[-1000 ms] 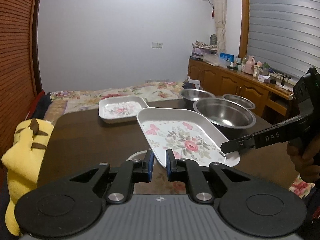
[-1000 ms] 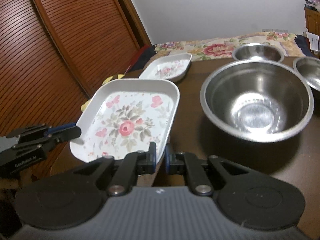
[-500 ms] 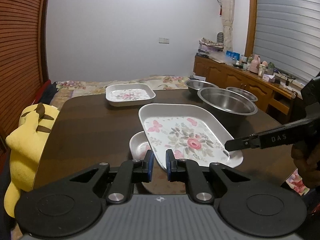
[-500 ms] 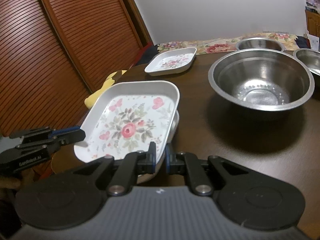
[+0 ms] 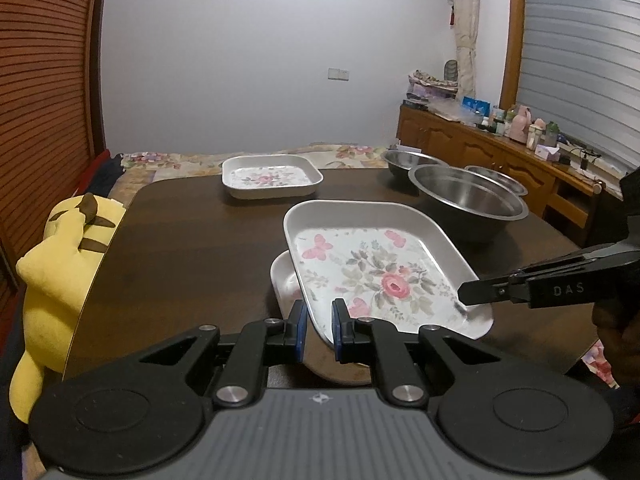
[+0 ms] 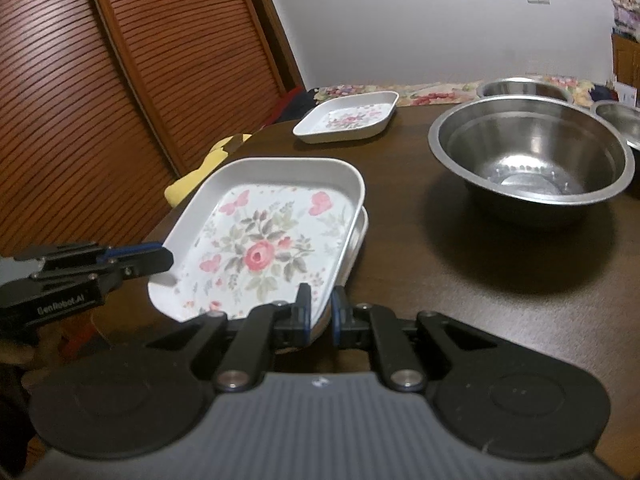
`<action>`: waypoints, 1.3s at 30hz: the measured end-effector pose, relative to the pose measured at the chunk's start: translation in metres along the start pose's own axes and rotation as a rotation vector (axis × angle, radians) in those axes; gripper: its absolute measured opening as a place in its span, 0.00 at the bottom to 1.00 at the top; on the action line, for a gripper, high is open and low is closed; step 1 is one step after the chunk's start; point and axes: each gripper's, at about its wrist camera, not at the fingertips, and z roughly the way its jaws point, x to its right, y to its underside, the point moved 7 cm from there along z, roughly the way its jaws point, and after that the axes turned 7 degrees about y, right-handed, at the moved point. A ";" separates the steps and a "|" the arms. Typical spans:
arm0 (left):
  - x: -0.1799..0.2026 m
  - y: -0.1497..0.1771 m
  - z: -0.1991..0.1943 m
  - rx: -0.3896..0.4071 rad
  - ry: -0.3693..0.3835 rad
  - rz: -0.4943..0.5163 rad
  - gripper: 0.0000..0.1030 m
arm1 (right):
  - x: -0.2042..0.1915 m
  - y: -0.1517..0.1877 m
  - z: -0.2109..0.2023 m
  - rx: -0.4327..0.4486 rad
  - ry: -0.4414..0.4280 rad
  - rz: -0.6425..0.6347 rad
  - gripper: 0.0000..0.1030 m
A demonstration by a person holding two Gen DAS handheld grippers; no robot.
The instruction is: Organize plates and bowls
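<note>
My left claw [image 5: 319, 330] pinches the floral plate [image 5: 372, 268] rim at 7 o'clock; my right claw [image 6: 320, 312] pinches its opposite edge. Plate sits over a mostly hidden white dish [image 5: 286, 284] on the worktop [image 5: 192, 240]. Contact unclear.

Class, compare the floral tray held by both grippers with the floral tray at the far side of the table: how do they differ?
The held tray is gripped at two corners by the left gripper and right gripper; the far tray lies untouched. The held tray sits over another white dish; the far tray rests directly on the table. Both are white with floral prints.
</note>
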 end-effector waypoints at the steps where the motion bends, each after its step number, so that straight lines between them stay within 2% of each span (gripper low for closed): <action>1: 0.000 0.000 0.001 -0.001 -0.006 0.005 0.13 | -0.001 0.000 0.000 0.001 0.003 -0.003 0.11; 15: 0.002 0.011 0.013 -0.048 -0.063 0.015 0.13 | -0.005 0.003 0.001 0.047 0.036 0.000 0.13; 26: 0.003 0.014 0.016 -0.045 -0.097 0.050 0.13 | -0.008 0.009 0.000 0.078 0.060 0.000 0.13; 39: 0.001 0.015 0.019 -0.042 -0.096 0.040 0.13 | -0.009 0.011 -0.001 0.081 0.060 0.002 0.15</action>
